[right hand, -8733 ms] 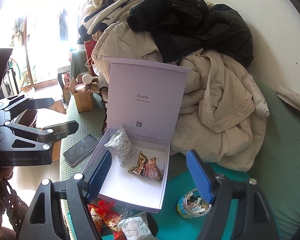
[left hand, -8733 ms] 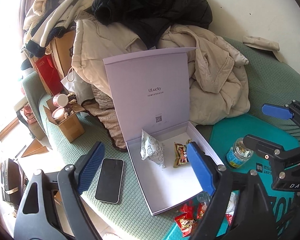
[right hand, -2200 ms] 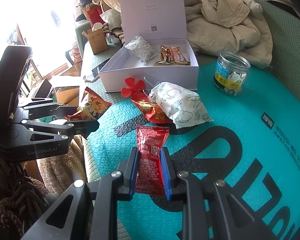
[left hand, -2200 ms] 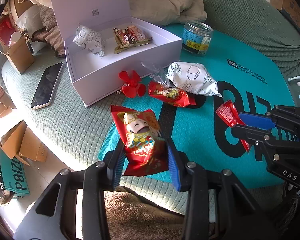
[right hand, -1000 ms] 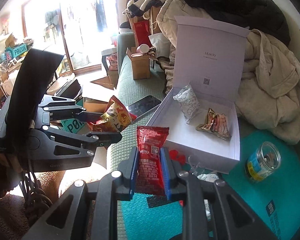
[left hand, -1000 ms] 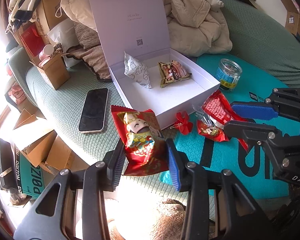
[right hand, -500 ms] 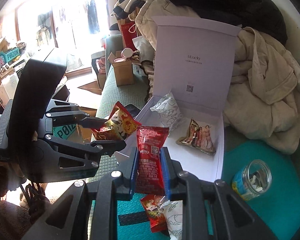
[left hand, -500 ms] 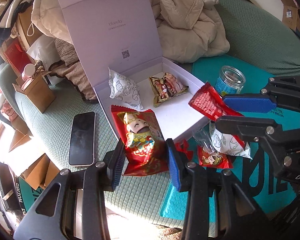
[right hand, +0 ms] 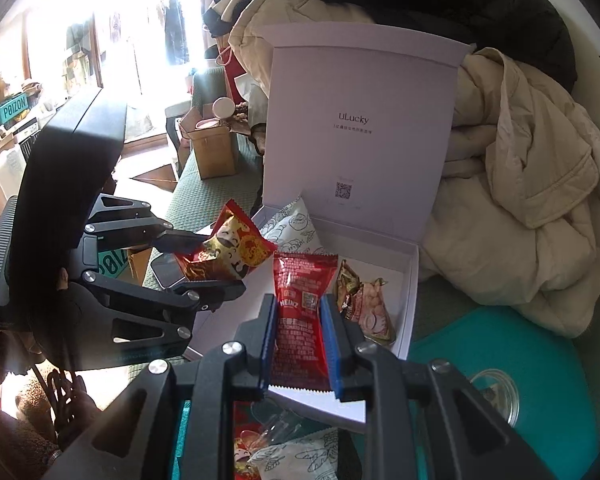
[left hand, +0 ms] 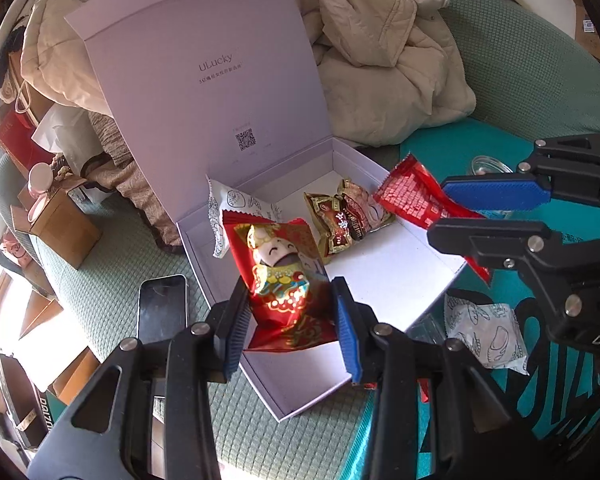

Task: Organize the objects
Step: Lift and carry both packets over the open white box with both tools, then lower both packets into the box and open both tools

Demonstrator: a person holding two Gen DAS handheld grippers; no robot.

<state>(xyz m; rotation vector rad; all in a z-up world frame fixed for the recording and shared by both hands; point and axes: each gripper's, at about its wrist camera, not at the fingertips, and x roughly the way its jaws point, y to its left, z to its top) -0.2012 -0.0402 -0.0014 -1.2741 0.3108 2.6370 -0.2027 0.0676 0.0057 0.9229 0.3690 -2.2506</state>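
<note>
a: what has the left gripper got?

b: its blue pads are closed on a red snack packet printed with a smiling cartoon figure. only the packet's lower part is pinched, the rest stands up between the fingers. it hangs over the near left part of the open white box.

a: and the right gripper?

b: clamped tight on a red ketchup sachet, held upright, with the serrated bottom edge showing below the pads. in the right wrist view it sits over the front of the box, and in the left wrist view the sachet's top pokes in over the box's right wall.

a: what's already in the box?

b: 2 things. a white patterned pouch at the back left, leaning near the lid hinge, and a gold-and-brown wrapped snack toward the back right. the rest of the floor is bare.

a: the lid?

b: standing up behind the tray, propped against a heap of beige jackets, with "ulucky" and a qr code on its inner face.

a: anything left outside?

b: another white patterned pouch lies on the teal mat just beside the box's right front corner, and the right wrist view shows more red wrapping and clear cellophane there, partly hidden by the gripper. a glass jar stands on the mat further right. a phone lies face up on the green sofa cover, just left of the box, and a small cardboard box stands further left.
</note>
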